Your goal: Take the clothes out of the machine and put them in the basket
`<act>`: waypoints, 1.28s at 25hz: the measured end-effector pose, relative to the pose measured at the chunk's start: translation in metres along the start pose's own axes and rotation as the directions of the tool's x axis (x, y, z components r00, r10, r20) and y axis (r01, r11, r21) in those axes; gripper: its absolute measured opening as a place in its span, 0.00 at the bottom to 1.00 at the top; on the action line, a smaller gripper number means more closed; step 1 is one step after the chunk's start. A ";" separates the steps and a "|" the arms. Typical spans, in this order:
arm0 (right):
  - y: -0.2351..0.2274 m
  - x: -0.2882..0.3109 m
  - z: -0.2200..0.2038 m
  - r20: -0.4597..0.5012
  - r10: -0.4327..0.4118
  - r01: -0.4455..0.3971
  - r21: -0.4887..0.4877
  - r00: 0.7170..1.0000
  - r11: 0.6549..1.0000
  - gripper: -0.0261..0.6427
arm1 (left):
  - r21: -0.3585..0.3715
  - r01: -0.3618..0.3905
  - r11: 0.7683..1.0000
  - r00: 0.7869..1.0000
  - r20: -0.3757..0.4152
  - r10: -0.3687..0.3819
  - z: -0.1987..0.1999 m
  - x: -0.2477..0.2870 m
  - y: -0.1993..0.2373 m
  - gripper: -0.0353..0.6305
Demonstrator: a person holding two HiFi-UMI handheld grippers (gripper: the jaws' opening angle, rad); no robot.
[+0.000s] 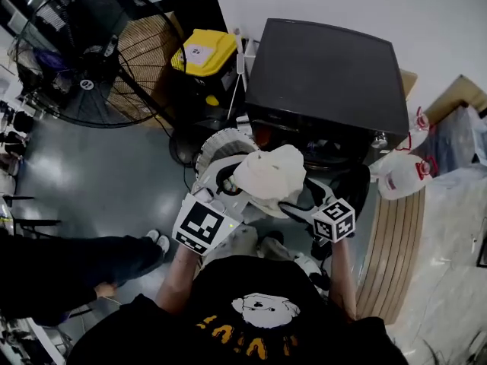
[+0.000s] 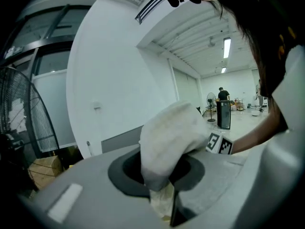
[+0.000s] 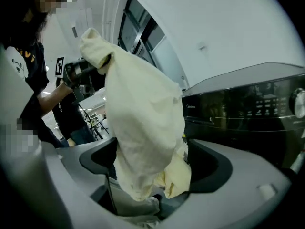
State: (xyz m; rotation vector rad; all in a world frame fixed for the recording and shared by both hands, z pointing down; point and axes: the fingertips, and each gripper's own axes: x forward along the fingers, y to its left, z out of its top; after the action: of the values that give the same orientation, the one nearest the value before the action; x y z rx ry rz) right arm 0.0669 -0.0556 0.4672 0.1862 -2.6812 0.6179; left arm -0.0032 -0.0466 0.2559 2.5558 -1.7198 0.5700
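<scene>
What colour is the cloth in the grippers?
The cloth is pale cream-yellow, best seen in the right gripper view.

It looked like a big open workshop or test hall, not a home. The floor point(image 1: 99, 166) was bare, glossy grey, and the wall point(image 1: 426, 14) plain white. A large industrial fan point(image 1: 86, 84) stood on the left, with a yellow-lidded bin point(image 1: 204, 52) beside it. The black machine point(image 1: 327, 74) sat out against the far wall. To its right were white jugs point(image 1: 399, 175) with red caps and a cardboard box point(image 1: 456, 93). Long strip lights point(image 2: 227, 47) ran along a high ribbed ceiling. Far down the hall a person point(image 2: 222, 94) stood near a pedestal fan point(image 2: 210, 99) and a tall dark cabinet point(image 2: 224, 114).
</scene>
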 end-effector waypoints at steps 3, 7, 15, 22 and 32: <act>0.006 0.032 0.013 0.031 0.044 -0.044 0.020 0.999 0.999 0.69 | 0.015 -0.039 0.999 0.999 0.008 0.039 0.007 -0.018 0.005 0.17; 0.010 0.054 0.048 0.188 0.025 -0.054 0.146 0.982 0.988 0.14 | 0.030 -0.100 0.994 0.995 -0.007 0.101 0.003 -0.039 0.013 0.17; 0.047 0.069 0.125 0.377 0.140 -0.244 0.243 0.916 0.939 0.09 | 0.010 -0.246 0.969 0.969 -0.013 0.247 -0.011 -0.092 0.059 0.17; 0.091 0.096 0.191 0.407 0.239 -0.316 0.134 0.882 0.939 0.09 | 0.024 -0.320 0.947 0.947 0.018 0.320 -0.010 -0.127 0.108 0.17; 0.145 0.135 0.263 0.450 0.332 -0.397 0.055 0.829 0.916 0.09 | 0.089 -0.401 0.912 0.914 0.109 0.391 0.011 -0.172 0.186 0.17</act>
State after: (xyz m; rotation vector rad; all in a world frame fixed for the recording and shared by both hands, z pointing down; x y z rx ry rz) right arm -0.1758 -0.0489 0.2443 -0.1871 -3.1347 0.9957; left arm -0.2236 0.0314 0.1575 2.3328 -2.3260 0.5800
